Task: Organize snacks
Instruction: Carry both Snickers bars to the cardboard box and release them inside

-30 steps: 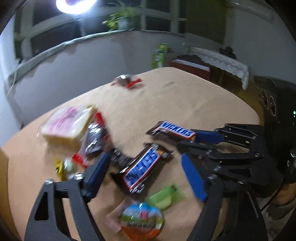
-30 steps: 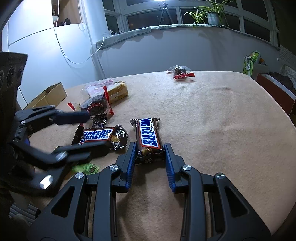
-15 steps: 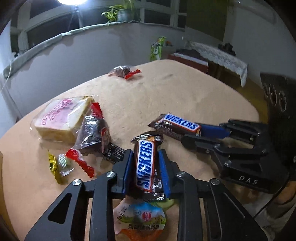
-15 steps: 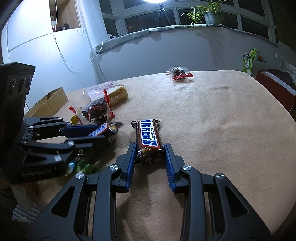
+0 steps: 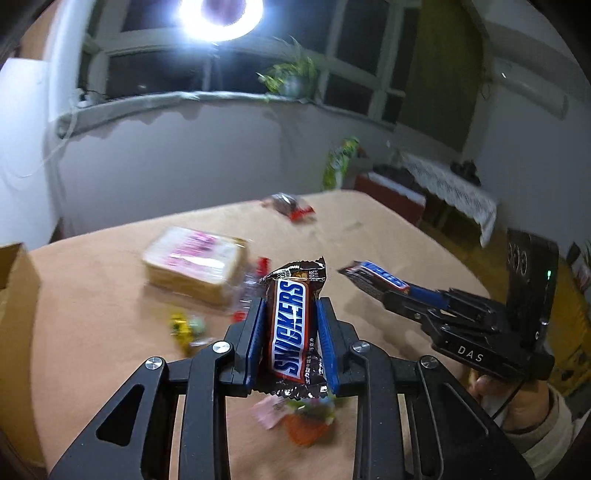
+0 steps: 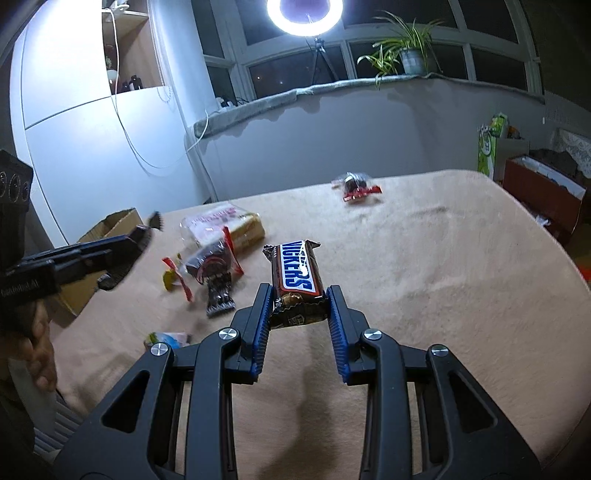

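Grippers both grip Snickers bars above the table (image 6: 461,295): left gripper (image 5: 291,317) pinches one bar (image 5: 291,332) lengthwise, right gripper (image 6: 299,302) clamps another bar's (image 6: 297,273) near end. Beyond them lie a bread pack (image 5: 194,266) and, farthest, a red-ended candy (image 6: 356,186).

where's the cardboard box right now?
The cardboard box sits off the table's far-left edge in the right wrist view, behind the left gripper, left of the packaged bread.

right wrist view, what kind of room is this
Most likely a living room at home, set up for filming: a cloth-covered table, a potted plant on the window ledge, and a ring light on a stand.
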Action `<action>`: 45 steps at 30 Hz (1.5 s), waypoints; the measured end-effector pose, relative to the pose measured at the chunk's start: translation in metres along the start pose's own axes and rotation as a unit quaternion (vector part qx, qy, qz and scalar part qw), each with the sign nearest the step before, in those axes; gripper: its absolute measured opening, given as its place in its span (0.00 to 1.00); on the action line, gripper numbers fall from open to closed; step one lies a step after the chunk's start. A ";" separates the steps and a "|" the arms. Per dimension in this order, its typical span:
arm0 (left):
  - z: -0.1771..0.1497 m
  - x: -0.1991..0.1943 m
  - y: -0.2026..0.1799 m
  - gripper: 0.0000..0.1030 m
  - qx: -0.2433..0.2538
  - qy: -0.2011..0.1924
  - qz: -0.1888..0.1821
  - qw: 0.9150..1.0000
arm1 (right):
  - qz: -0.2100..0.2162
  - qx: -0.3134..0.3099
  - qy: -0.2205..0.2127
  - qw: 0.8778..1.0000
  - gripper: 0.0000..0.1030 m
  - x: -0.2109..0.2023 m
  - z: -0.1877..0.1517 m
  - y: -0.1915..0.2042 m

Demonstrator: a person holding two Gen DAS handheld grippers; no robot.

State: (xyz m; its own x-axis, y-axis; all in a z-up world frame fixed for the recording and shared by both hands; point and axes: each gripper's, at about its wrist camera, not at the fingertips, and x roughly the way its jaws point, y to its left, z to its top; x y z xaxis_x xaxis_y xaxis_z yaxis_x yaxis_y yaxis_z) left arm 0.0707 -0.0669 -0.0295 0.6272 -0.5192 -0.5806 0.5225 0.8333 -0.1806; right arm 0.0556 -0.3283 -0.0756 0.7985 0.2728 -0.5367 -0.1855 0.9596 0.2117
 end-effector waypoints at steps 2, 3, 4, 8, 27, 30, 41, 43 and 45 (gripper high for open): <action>0.001 -0.011 0.010 0.26 -0.009 -0.008 0.010 1.000 | 0.002 -0.003 -0.003 1.000 0.30 -0.002 0.003 0.005; 0.001 -0.016 0.014 0.26 -0.014 -0.013 0.017 1.000 | 0.002 -0.005 -0.004 1.000 0.30 -0.003 0.004 0.007; 0.002 -0.020 0.018 0.26 -0.018 -0.018 0.021 0.999 | 0.002 -0.006 -0.006 1.000 0.30 -0.003 0.005 0.010; -0.001 -0.039 0.036 0.26 -0.036 -0.034 0.043 0.998 | 0.007 -0.014 -0.009 1.000 0.30 -0.004 0.010 0.022; -0.031 -0.123 0.114 0.26 -0.075 -0.103 0.185 0.974 | 0.093 -0.125 0.019 0.988 0.30 0.042 0.028 0.172; -0.036 -0.136 0.127 0.26 -0.082 -0.114 0.207 0.968 | 0.110 -0.145 0.024 0.983 0.30 0.052 0.028 0.201; -0.057 -0.157 0.183 0.26 -0.122 -0.119 0.234 0.957 | 0.162 -0.207 0.028 0.964 0.30 0.094 0.045 0.303; -0.060 -0.157 0.191 0.26 -0.128 -0.116 0.234 0.957 | 0.169 -0.216 0.028 0.961 0.30 0.103 0.049 0.318; -0.064 -0.154 0.202 0.26 -0.137 -0.110 0.233 0.957 | 0.174 -0.223 0.030 0.959 0.30 0.112 0.052 0.330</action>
State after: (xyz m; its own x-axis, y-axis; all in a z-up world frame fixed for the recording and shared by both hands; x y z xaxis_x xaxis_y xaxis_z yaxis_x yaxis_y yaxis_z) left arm 0.0428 0.1935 -0.0272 0.8772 -0.0824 -0.4730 0.0049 0.9866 -0.1628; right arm 0.1135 0.0154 -0.0233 0.6114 0.5723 -0.5465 -0.6717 0.7405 0.0240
